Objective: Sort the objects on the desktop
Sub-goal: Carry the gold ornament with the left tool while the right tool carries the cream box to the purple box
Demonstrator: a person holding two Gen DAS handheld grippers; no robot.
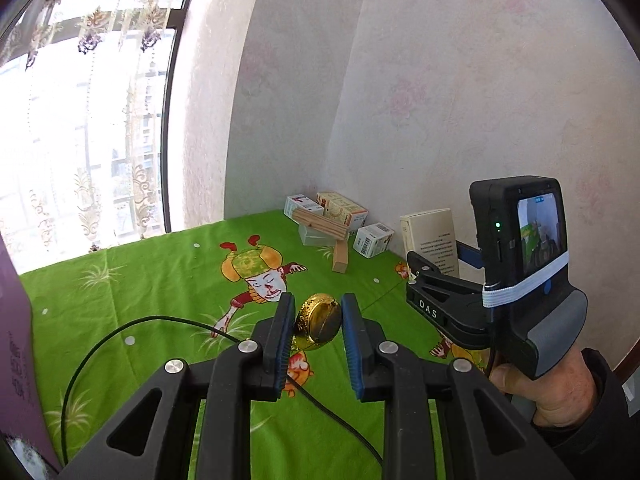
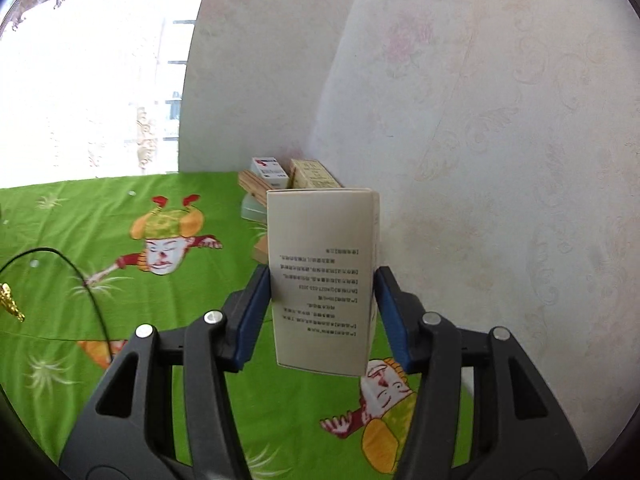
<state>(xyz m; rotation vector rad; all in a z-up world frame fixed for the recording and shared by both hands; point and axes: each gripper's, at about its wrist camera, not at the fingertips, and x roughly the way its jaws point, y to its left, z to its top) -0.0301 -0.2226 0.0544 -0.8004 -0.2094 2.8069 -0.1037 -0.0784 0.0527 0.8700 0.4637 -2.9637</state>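
"DAS" on right claw (image 1: 430, 309)

Floral wallpaper (image 1: 440, 80) (bright window (image 1: 80, 128) left)

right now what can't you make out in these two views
- Gold ornament, left wrist view: lower part hidden behind the left gripper.
- Cream box, right wrist view: print too blurred to read.
- Wooden blocks, right wrist view: mostly hidden behind the cream box.

Four small boxes (image 1: 342, 209), two wooden blocks (image 1: 320, 224), one gold trinket (image 1: 320, 318), one black cable (image 1: 120, 330).
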